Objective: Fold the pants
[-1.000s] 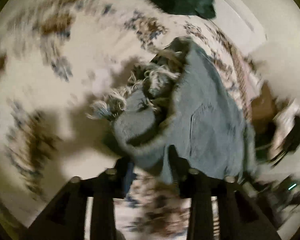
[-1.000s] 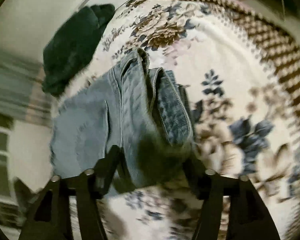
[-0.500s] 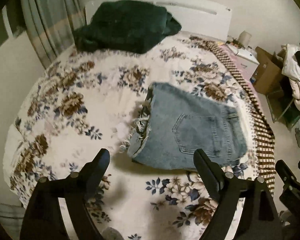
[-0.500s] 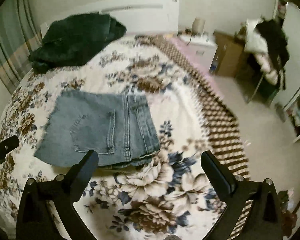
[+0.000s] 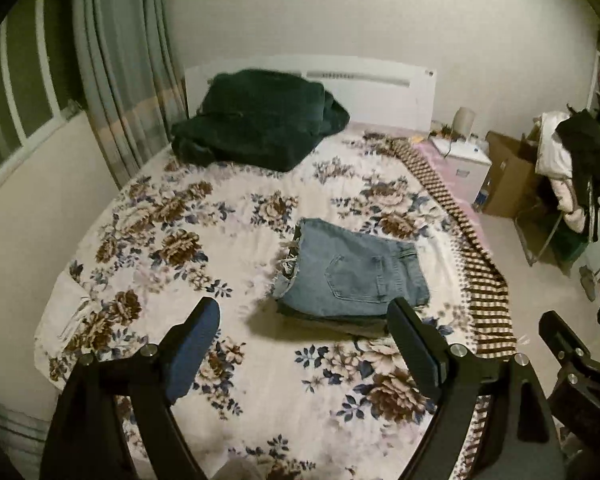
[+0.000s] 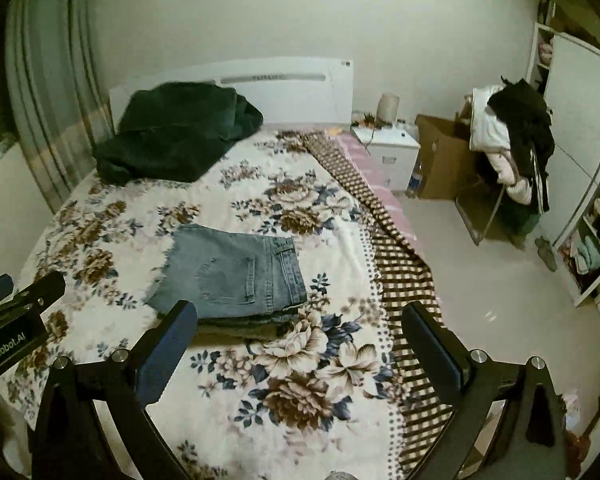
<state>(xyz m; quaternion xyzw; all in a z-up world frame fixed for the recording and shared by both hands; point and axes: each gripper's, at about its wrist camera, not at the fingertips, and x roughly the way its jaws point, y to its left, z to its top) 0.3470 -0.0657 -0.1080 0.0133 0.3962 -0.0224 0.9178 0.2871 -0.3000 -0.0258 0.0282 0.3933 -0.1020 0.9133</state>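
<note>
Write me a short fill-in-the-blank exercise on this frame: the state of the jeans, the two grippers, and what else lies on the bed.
1. The jeans lie ____ into a compact stack on the floral bedspread.
2. Both the left gripper and the right gripper have their jaws ____ and hold nothing.
3. Near the headboard lies a bundled ____ green blanket.
4. The visible back ____ of the jeans faces up.

Missing words: folded; open; dark; pocket

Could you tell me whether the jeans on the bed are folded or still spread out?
Folded. The jeans lie as a compact stacked rectangle on the bed, layered edges visible at the front, back pocket on top.
</note>
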